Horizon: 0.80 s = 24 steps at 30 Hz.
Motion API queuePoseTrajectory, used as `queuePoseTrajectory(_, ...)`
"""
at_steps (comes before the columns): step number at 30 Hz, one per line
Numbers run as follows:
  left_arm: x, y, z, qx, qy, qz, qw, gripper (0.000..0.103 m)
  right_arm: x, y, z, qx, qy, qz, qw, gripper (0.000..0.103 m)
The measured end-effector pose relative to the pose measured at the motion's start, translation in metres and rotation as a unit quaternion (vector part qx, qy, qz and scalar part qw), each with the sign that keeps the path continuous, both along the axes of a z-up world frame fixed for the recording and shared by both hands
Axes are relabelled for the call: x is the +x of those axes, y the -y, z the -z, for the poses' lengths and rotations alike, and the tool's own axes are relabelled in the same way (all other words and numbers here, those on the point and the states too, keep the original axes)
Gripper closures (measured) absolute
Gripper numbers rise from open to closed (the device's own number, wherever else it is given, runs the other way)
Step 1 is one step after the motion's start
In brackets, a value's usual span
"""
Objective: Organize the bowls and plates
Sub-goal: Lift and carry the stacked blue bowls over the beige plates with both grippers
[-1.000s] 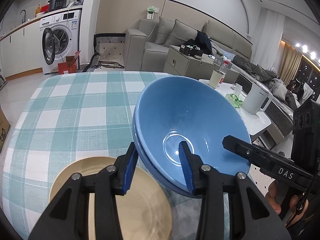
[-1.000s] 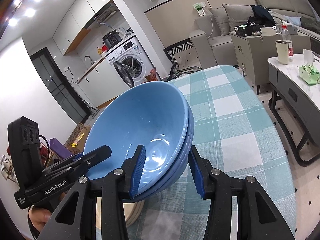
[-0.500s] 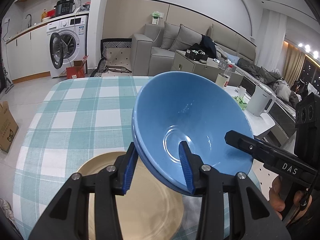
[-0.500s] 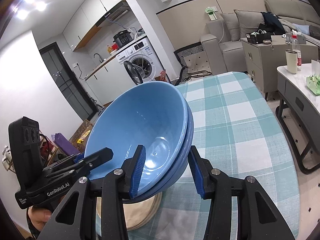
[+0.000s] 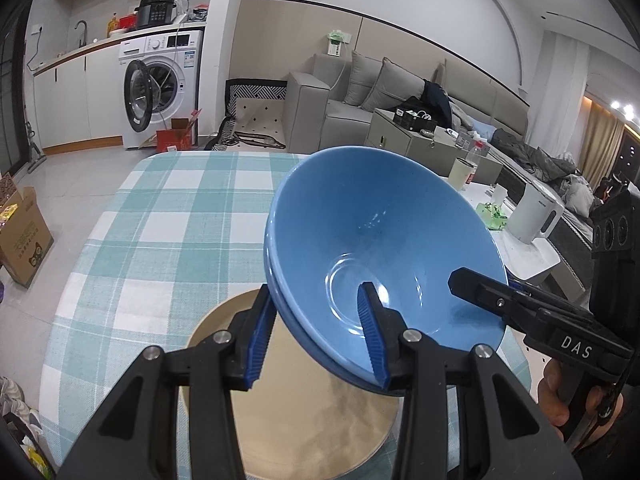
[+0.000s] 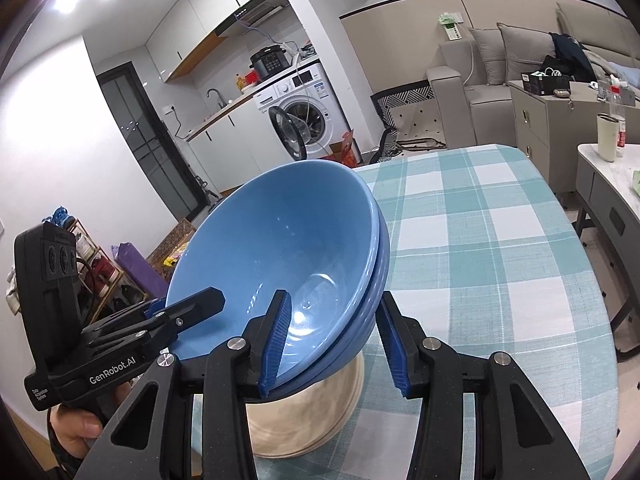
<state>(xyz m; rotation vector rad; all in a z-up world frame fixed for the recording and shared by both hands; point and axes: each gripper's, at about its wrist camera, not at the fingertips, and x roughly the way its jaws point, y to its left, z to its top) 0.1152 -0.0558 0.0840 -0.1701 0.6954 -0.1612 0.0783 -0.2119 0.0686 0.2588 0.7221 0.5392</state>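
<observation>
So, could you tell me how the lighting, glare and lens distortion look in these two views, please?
Left wrist view: strong fisheye bending of walls and table edge, dark vignette corners, ceiling spots flaring top right, soft highlights inside the bowls, all sharp. Right wrist view: same curvature, blown-out ceiling lights top left, faint streaks of glare on the bowls, no visible motion blur.

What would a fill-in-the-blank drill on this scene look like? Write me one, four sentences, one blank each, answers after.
1. The stacked bowls held in the air are ____ in colour.
2. The left gripper and the right gripper each pinch the stack by its ____.
3. Under the bowls, a beige ____ lies on the checked tablecloth.
4. The door of the washing machine stands ____.

Missing words: blue; rim; plate; open
</observation>
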Motion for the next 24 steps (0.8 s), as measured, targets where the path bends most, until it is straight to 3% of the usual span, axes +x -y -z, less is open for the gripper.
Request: queuePoseTrajectory(24,-0.024,-0.033,0.016,0.001,-0.017,-0.034,0.9993,0.062,-0.003,-0.044,0.017,-0.019,-0.014,-0.047,0.999,0.057)
